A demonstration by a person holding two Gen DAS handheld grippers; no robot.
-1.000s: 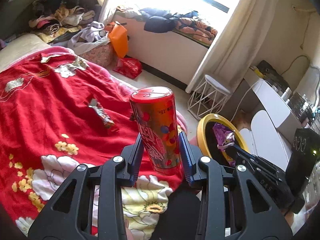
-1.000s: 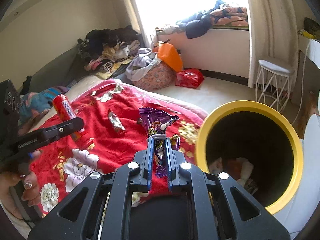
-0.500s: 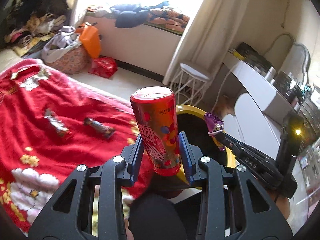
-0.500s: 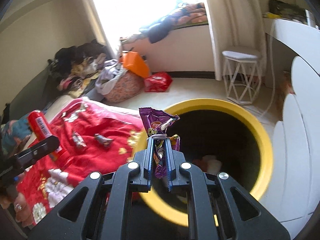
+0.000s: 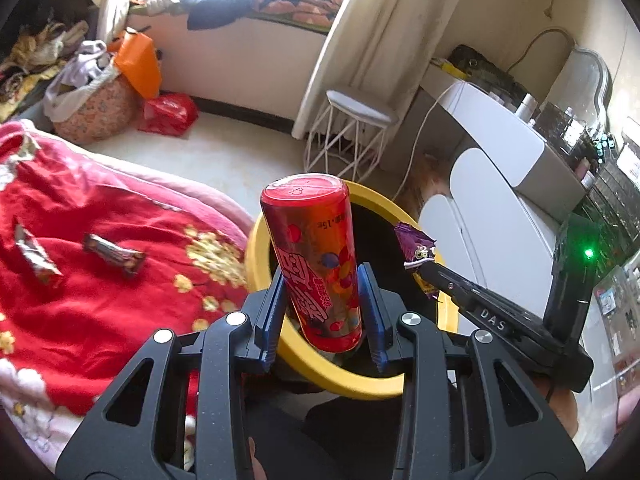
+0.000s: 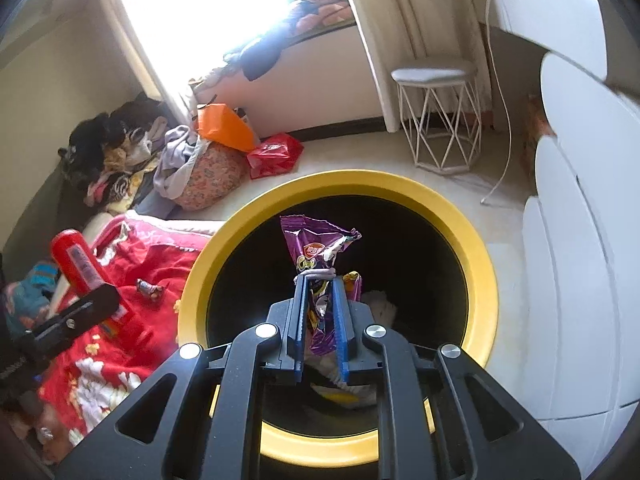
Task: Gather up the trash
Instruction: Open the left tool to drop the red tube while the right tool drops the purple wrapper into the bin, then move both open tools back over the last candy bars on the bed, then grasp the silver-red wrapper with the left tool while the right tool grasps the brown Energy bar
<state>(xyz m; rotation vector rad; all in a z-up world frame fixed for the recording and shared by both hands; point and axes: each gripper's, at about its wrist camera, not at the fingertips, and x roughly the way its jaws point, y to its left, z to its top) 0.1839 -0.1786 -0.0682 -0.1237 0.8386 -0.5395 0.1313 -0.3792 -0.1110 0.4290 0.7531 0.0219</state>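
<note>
A tall red snack can [image 5: 316,264] stands upright in my left gripper [image 5: 321,274], which is shut on its lower half, above the near rim of the yellow-rimmed black bin [image 5: 256,248]. In the right wrist view my right gripper [image 6: 319,282] hangs over the bin's mouth [image 6: 476,264]. Its jaws are opening, and a crumpled purple snack wrapper [image 6: 316,252] still stands between the blue pads, which no longer squeeze it. The same wrapper [image 5: 414,246] shows at the right gripper's tip in the left wrist view. The red can [image 6: 78,264] appears at the left.
Two candy wrappers [image 5: 114,258] [image 5: 38,258] lie on the red floral blanket [image 5: 100,312] left of the bin. Pale trash [image 6: 380,304] sits at the bin's bottom. A white wire stool [image 5: 352,136], white cabinets [image 5: 500,152] and a red bag [image 5: 170,114] stand around.
Both grippers have swung from over the bed to over the yellow bin. The right jaws have spread apart around the purple wrapper. The left grip on the can is unchanged.
</note>
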